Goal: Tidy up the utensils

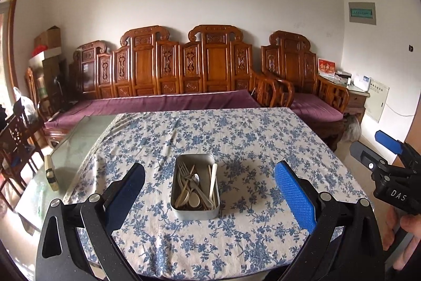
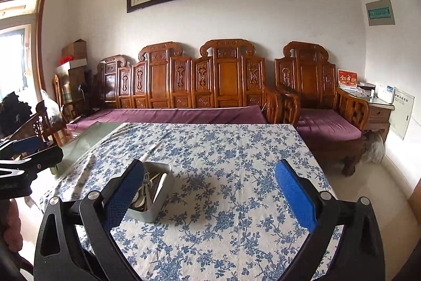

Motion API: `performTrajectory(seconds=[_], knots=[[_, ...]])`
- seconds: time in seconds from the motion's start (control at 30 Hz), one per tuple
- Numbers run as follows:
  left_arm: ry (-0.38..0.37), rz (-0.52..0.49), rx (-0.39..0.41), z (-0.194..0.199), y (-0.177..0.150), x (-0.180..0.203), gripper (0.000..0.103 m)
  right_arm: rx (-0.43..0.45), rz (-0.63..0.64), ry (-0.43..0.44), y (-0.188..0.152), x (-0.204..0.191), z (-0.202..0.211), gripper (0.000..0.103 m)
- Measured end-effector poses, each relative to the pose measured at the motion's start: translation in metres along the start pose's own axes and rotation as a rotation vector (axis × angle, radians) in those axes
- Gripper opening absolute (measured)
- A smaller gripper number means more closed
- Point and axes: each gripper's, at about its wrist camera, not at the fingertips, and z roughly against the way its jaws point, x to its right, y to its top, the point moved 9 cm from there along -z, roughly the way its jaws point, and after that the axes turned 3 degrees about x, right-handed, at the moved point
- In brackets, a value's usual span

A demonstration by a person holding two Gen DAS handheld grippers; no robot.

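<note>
Hovering with jaws spread wide and empty, the left gripper (image 1: 209,191) frames the metal tin (image 1: 195,204) of jumbled utensils (image 1: 196,185) dead ahead, seemingly lined up on it, while the right gripper (image 2: 209,191), likewise spread, has it at its left finger.

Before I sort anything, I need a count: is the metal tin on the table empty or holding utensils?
Holding utensils. The open-topped metal tin contains pale spoons, a fork and stick-like handles piled together.
</note>
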Motion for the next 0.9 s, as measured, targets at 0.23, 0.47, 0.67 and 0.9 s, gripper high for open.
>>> performTrajectory(seconds=[0.23, 0.47, 0.67, 0.9], knots=[[0.001, 0.022, 0.0, -0.0003, -0.0016, -0.0038, 0.095, 0.002, 0.003, -0.001, 0.0007, -0.0016, 0.0033, 0.1], [0.006, 0.027, -0.005, -0.0018, -0.0039, -0.0051, 0.095, 0.002, 0.003, 0.0, 0.002, -0.0031, 0.005, 0.1], [0.003, 0.029, -0.005, -0.0016, -0.0048, -0.0048, 0.095, 0.003, 0.004, 0.003, 0.003, -0.0054, 0.0069, 0.1], [0.003, 0.028, -0.002, -0.0008, -0.0039, -0.0045, 0.095, 0.003, 0.002, 0.004, 0.0028, -0.0067, 0.0061, 0.1]])
